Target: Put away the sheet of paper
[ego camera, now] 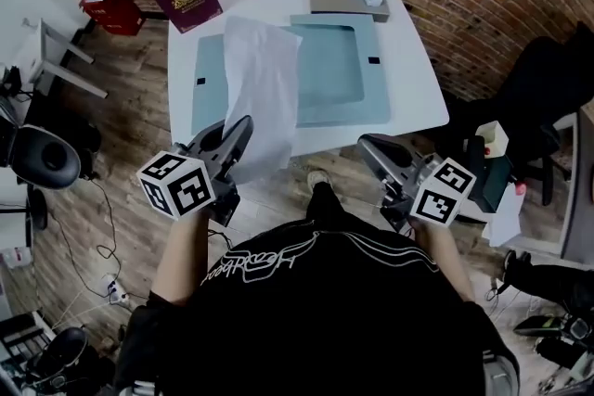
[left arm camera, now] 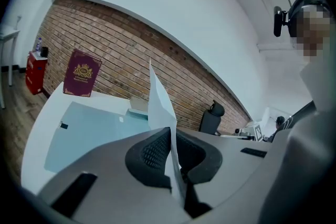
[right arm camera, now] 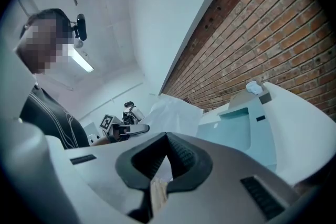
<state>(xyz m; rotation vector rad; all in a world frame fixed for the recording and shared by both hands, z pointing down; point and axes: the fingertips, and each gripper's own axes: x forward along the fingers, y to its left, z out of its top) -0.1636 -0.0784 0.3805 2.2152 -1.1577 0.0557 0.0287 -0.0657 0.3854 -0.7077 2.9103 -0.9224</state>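
Both jaws of my left gripper (ego camera: 243,127) are clamped on the near edge of the sheet of paper (ego camera: 263,79), which rises over the pale blue folder (ego camera: 339,74) on the white table (ego camera: 413,60). My right gripper (ego camera: 368,146) is closed on nothing, just off the table's near edge.

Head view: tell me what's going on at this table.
A person stands at the white table with tongs in each hand. The left tongs are shut on the near edge of the sheet of paper, which reaches out over the open light-blue folder lying on the table. The right tongs are shut and empty, off the table's near edge. The sheet is not yet put away.
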